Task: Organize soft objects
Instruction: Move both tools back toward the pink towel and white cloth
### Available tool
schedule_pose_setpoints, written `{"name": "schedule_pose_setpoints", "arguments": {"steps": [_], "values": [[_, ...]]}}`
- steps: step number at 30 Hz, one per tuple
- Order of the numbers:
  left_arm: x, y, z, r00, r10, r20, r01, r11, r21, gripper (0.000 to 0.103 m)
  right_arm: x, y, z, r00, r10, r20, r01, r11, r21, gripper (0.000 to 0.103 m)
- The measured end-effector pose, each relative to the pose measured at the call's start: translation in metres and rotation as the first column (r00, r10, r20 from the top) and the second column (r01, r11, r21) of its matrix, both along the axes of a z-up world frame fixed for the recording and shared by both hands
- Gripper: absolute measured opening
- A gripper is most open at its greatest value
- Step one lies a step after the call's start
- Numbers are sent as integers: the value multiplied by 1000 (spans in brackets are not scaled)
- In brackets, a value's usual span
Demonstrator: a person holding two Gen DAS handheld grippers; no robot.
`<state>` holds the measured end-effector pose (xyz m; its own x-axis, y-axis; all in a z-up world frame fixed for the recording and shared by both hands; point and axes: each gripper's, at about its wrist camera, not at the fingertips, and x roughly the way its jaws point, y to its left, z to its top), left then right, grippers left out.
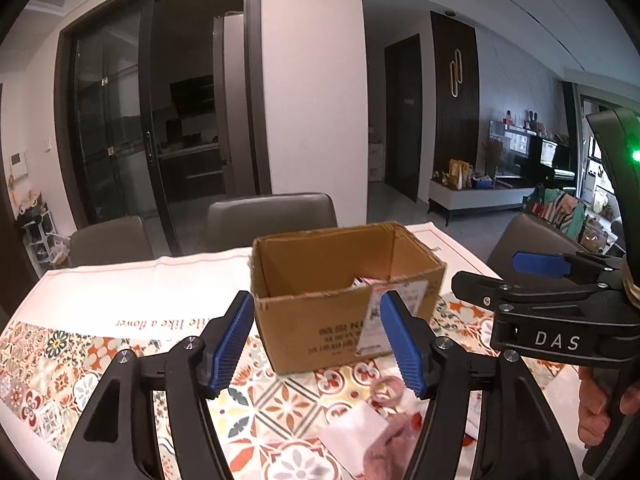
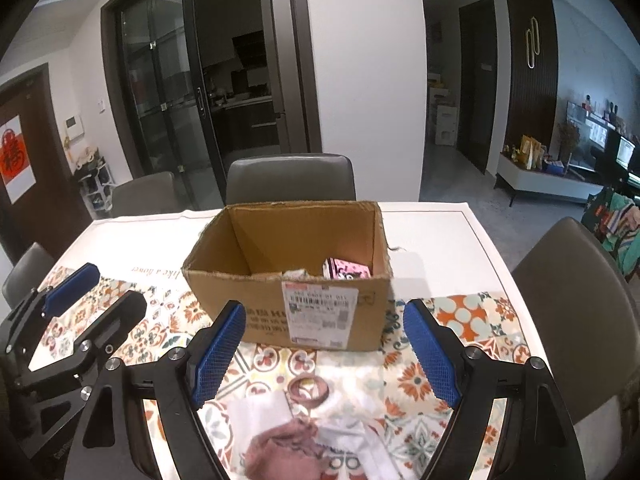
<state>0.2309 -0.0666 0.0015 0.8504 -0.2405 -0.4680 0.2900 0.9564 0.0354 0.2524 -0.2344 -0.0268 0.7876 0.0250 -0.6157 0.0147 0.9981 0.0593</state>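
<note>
An open cardboard box (image 1: 320, 320) (image 2: 256, 312) stands on the patterned tablecloth, with a pink patterned soft item (image 2: 346, 269) and a pale item inside. Near the front lies a pile of soft things: a pink cloth (image 2: 280, 452) (image 1: 384, 452), a white packet (image 1: 352, 428) (image 2: 352, 436) and a pink hair tie (image 2: 310, 388) (image 1: 386, 388). My left gripper (image 1: 320, 344) is open and empty, just above the pile. My right gripper (image 2: 324, 356) is open and empty above the same pile. It also shows in the left wrist view (image 1: 496, 276).
The table (image 2: 432, 232) has a white runner and patterned cloth. Grey chairs stand at the far side (image 2: 290, 178) and the right (image 2: 576, 312). Dark glass doors and a white pillar are behind.
</note>
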Motion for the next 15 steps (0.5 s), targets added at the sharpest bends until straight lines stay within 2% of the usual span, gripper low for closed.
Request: {"name": "schedule_pose_setpoints", "arguments": {"steps": [15], "values": [[-47,-17,-16,999,-16,-42,17,1000,18,71,-45,-19,-17,1000,13,-26,-12,1000,22,82]]}}
